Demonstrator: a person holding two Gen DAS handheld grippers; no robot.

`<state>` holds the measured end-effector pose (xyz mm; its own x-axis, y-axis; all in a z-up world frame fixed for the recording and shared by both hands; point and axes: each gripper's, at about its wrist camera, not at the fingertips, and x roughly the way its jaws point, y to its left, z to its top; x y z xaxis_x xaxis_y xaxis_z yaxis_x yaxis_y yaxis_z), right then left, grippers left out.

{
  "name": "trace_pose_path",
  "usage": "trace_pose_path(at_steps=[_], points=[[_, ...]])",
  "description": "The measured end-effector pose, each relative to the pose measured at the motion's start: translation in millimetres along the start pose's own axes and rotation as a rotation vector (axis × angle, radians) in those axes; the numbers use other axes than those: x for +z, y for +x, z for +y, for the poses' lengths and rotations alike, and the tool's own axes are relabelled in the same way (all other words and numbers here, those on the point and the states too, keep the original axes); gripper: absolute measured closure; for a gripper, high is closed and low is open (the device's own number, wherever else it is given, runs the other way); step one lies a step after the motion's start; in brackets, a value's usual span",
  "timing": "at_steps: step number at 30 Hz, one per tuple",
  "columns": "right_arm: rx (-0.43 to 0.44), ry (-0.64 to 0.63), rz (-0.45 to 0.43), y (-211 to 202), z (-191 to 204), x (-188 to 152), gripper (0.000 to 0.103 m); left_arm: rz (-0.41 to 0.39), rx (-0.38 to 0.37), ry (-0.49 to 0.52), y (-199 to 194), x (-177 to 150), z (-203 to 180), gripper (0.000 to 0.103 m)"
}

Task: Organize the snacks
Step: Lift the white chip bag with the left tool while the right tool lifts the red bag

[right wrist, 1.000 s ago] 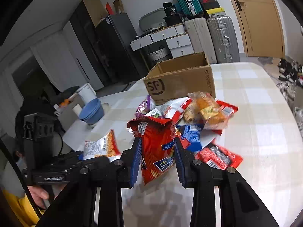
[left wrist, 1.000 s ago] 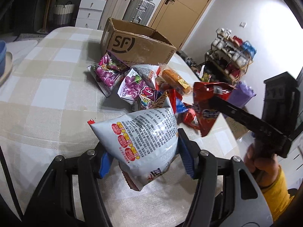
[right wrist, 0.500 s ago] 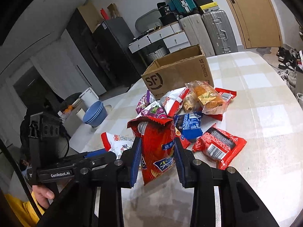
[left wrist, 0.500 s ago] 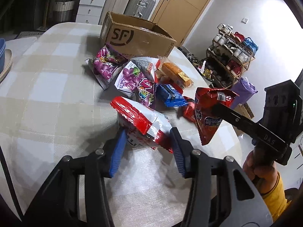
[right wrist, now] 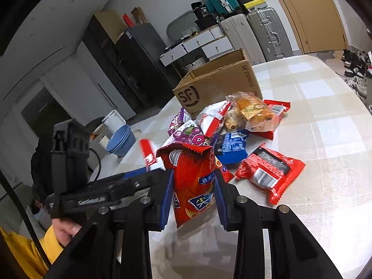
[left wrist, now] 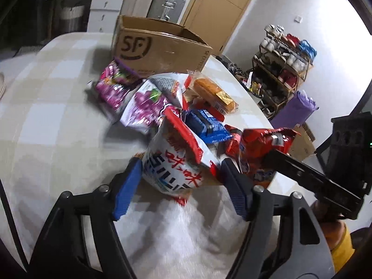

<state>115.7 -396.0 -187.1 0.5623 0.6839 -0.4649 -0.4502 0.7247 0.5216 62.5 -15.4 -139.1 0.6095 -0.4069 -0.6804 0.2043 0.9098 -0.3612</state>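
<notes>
A white-and-red snack bag (left wrist: 176,162) stands between the blue pads of my left gripper (left wrist: 180,181). Its jaws are opening, and the pads sit just beside the bag without pressing it. My right gripper (right wrist: 193,197) is shut on a red chip bag (right wrist: 193,176), held upright just above the table; the left wrist view shows this red chip bag (left wrist: 262,148) at the right. Behind them lies a pile of snacks: purple candy bags (left wrist: 144,107), a blue cookie pack (left wrist: 204,125), wrapped bread (left wrist: 214,93) and a red pack (right wrist: 269,169). An open cardboard box (right wrist: 216,86) stands behind the pile.
The checked tablecloth (left wrist: 46,116) covers a rounded table whose edge runs close on the right. Blue bowls (right wrist: 121,137) stand past the far-left edge. A shoe rack (left wrist: 283,62), a purple bag (left wrist: 295,111) and suitcases (right wrist: 267,30) stand on the floor beyond.
My left gripper moved toward the pile; its bag turned from printed side up to red edge up, and the jaws narrowed, then widened. The right gripper sank slightly with the red bag.
</notes>
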Motion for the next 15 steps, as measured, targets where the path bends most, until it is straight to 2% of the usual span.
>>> trace_pose_path(at_steps=[2,6,10,15], points=[[0.002,0.013,-0.003,-2,-4,0,0.070,0.015,-0.006,0.010,10,6,-3,0.039],[0.006,0.041,-0.011,-5,-14,-1,0.070,0.044,0.014,0.079,27,13,-15,0.054],[0.009,0.052,-0.012,-4,-19,-1,0.070,0.045,0.004,0.046,29,14,-15,0.060],[0.014,0.058,-0.015,-3,-21,-2,0.070,0.050,0.014,0.066,29,15,-16,0.065]])
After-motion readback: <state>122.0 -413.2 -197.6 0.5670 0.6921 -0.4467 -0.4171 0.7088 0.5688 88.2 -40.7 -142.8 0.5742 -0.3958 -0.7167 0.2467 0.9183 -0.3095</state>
